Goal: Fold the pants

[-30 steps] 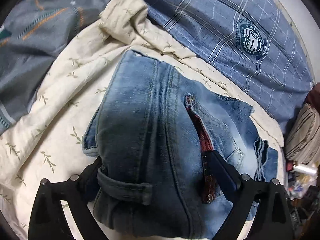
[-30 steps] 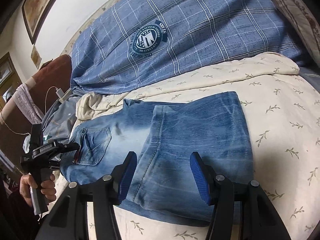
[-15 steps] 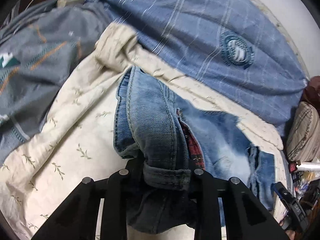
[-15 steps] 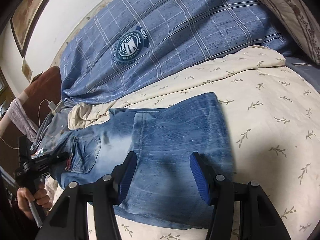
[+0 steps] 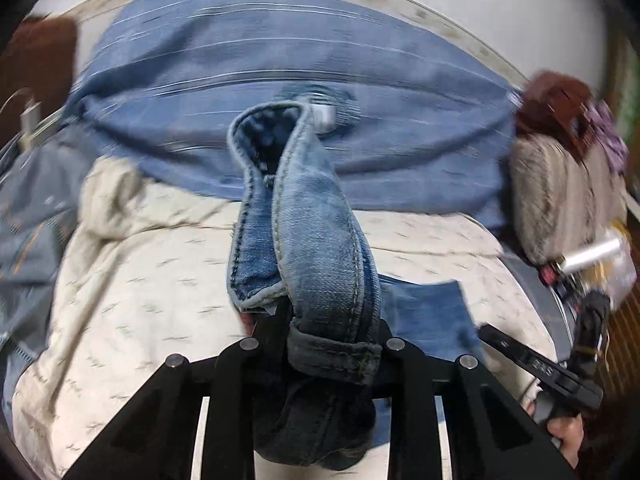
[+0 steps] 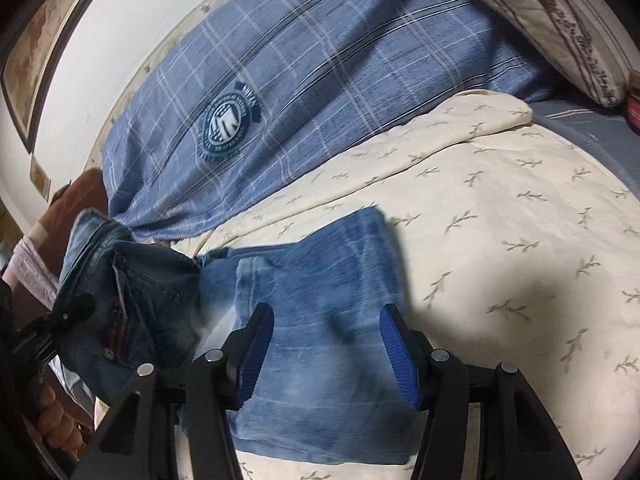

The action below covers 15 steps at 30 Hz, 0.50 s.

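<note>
Blue jeans (image 6: 320, 292) lie partly folded on a cream leaf-print bedspread (image 6: 500, 220). My left gripper (image 5: 332, 344) is shut on the waistband end of the jeans (image 5: 316, 240) and holds it lifted off the bed; it also shows in the right wrist view (image 6: 72, 312) at the left, with the raised waist (image 6: 132, 276) bunched around it. My right gripper (image 6: 326, 344) is open, its blue pads hovering just above the folded leg part. It appears in the left wrist view (image 5: 536, 368) at the lower right.
A blue plaid duvet (image 6: 300, 80) with a round crest lies along the back of the bed. A patterned pillow (image 6: 560, 28) sits at the far right corner. Grey bedding (image 5: 28, 216) lies at the left, clutter (image 5: 592, 256) beside the bed.
My left gripper closed on the waistband and lifted it up off the bed, swinging the view toward the duvet. My right gripper stayed open over the folded legs.
</note>
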Available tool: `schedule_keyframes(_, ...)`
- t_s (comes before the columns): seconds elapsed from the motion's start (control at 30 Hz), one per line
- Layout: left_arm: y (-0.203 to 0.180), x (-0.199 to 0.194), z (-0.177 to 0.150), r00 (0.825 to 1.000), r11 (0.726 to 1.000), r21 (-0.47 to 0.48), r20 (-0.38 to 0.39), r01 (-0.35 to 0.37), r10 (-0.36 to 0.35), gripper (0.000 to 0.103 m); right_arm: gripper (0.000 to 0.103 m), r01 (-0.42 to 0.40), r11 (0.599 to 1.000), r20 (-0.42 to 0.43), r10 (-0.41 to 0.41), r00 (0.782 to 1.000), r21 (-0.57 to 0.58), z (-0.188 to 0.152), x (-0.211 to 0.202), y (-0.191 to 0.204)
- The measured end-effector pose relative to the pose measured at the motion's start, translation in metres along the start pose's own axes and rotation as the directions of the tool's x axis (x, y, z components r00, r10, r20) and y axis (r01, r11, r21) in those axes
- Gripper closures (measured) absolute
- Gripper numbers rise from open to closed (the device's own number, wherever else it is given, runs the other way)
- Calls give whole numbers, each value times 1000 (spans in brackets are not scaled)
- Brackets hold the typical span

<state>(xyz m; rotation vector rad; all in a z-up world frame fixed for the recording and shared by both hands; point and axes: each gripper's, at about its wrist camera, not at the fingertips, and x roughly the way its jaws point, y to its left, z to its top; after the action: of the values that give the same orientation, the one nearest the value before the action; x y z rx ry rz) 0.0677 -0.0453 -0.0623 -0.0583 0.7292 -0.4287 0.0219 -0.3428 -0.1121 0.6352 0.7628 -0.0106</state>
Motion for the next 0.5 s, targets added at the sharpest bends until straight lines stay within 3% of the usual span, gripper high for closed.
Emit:
schedule_keyframes(0.2,-68,39,-11,997,993,114,-77,21,-13,76,44,-8,997,21,6,1000,76,9,-14,-26)
schedule_keyframes(0.33,-95,68,-24,993,987,160,-115,-3,22,75,44,-18,993,36,14,999,117,13,-22,-41)
schedule_keyframes(0.43,-109,81,-31,992,981,193,-124,-13,37,70,44,-42,988,31,38,999,152,16,-24,-51)
schedule_keyframes(0.5,-117,85,-34,991,978,207,-132,-6,34,57,44,-70,981,20,67,998,180,18,-23,-57)
